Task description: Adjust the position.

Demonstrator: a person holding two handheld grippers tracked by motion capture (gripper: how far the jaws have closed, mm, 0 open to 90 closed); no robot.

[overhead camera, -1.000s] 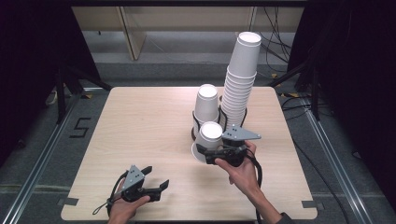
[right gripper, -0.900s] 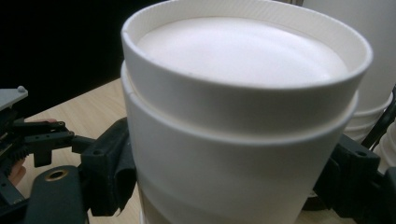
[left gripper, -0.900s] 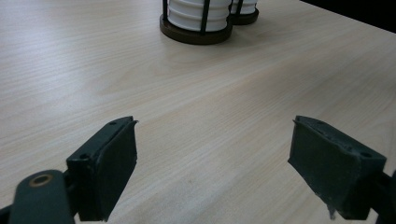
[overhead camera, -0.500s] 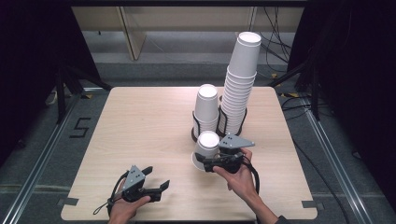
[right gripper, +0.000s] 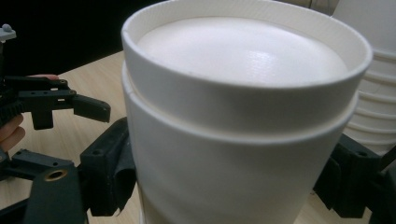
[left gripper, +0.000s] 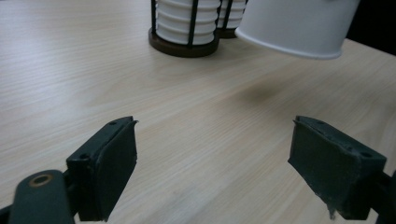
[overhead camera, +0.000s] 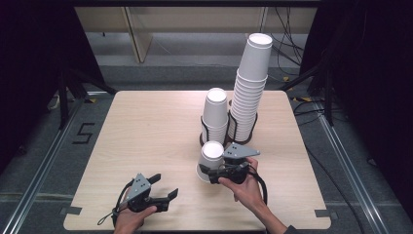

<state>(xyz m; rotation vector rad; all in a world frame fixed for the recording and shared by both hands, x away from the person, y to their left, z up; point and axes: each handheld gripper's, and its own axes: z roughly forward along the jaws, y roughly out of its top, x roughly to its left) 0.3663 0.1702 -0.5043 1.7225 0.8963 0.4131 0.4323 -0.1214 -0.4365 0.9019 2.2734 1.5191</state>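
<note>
Paper cup (overhead camera: 211, 161) upside down, clamped in right gripper (overhead camera: 217, 171)
Left gripper (overhead camera: 164, 189) rests near-left on table (overhead camera: 146, 126), jaws apart; cup stacks (overhead camera: 248, 92) stand far behind.

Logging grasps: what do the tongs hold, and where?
Right tongs clamp the upside-down white paper cup by its side wall; left tongs are open, holding nothing.

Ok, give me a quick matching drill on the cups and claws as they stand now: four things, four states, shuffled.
Things:
1. left claw
2. right claw
3. tall cup stack
4. short cup stack

States:
A. shut on an upside-down cup
B. leans, tallest thing on the table
C. open, holding nothing
D. stands in a wire holder left of the taller one

Pairs: 1-C, 2-A, 3-B, 4-D
</note>
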